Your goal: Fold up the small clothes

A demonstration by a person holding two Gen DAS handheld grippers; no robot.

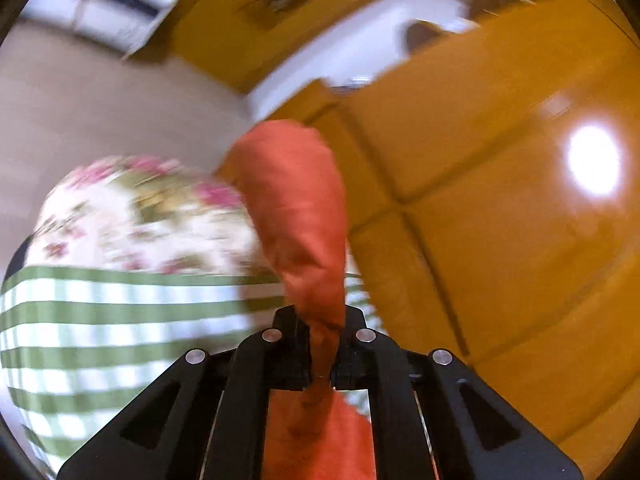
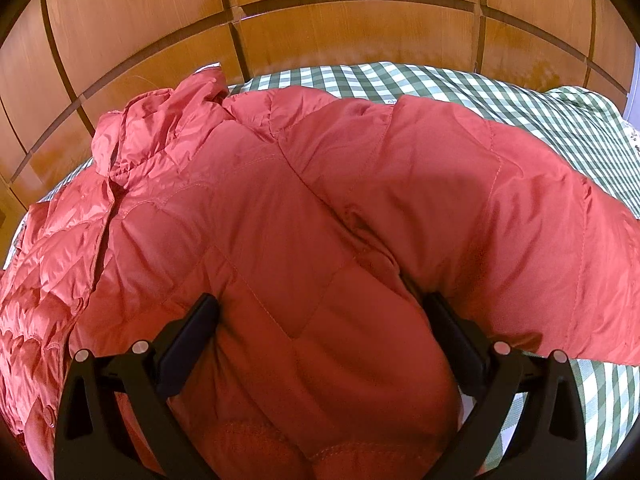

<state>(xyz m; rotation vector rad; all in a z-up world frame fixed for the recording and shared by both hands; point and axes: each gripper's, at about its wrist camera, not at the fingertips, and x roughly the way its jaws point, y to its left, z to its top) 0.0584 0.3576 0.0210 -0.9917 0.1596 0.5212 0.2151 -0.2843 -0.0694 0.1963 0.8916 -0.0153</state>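
A red-orange puffer jacket (image 2: 280, 184) lies spread over a green checked cloth (image 2: 400, 80), one sleeve (image 2: 500, 208) folded across to the right. My right gripper (image 2: 322, 308) points down onto the jacket with its jaws wide. The padded body bulges up between the black fingers (image 2: 200, 320), which stand apart at its sides. In the left wrist view, blurred by motion, my left gripper (image 1: 320, 320) is shut on a bunched piece of the jacket (image 1: 296, 200). That piece rises in front of the fingers and also hangs below them.
Glossy wooden panelling (image 2: 340, 20) stands behind the cloth and fills the right of the left wrist view (image 1: 500, 200). A floral fabric (image 1: 140, 216) lies beyond the green striped cloth (image 1: 100, 320). Pale floor (image 1: 100, 100) and white furniture (image 1: 120, 12) are farther off.
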